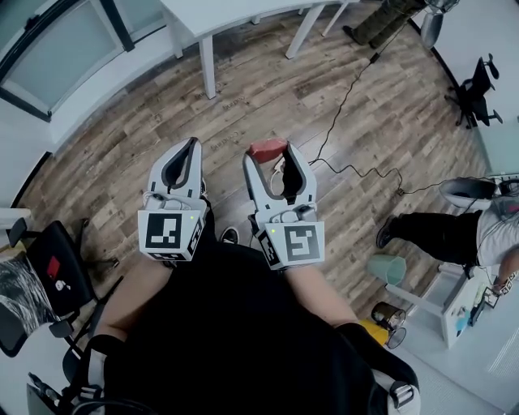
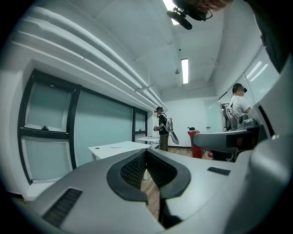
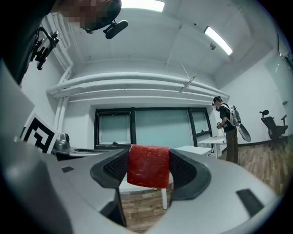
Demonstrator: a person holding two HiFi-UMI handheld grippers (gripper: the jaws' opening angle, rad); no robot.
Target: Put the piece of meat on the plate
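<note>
A red slab of meat [image 3: 148,166] sits clamped between the dark pads of my right gripper [image 3: 149,168]; in the head view the meat [image 1: 267,148] shows at the tips of my right gripper [image 1: 272,156], held level above the wooden floor. To its left my left gripper [image 1: 193,144] is shut with nothing between its pads, and my left gripper [image 2: 146,160] shows the same in its own view. No plate is visible in any view.
A white table [image 1: 243,16] stands ahead on the wood floor, also seen as a white table [image 2: 120,148]. A black cable [image 1: 357,166] runs across the floor at right. A black chair [image 1: 49,267] is at left. A person [image 2: 162,129] stands far off; another person [image 1: 454,231] is at right.
</note>
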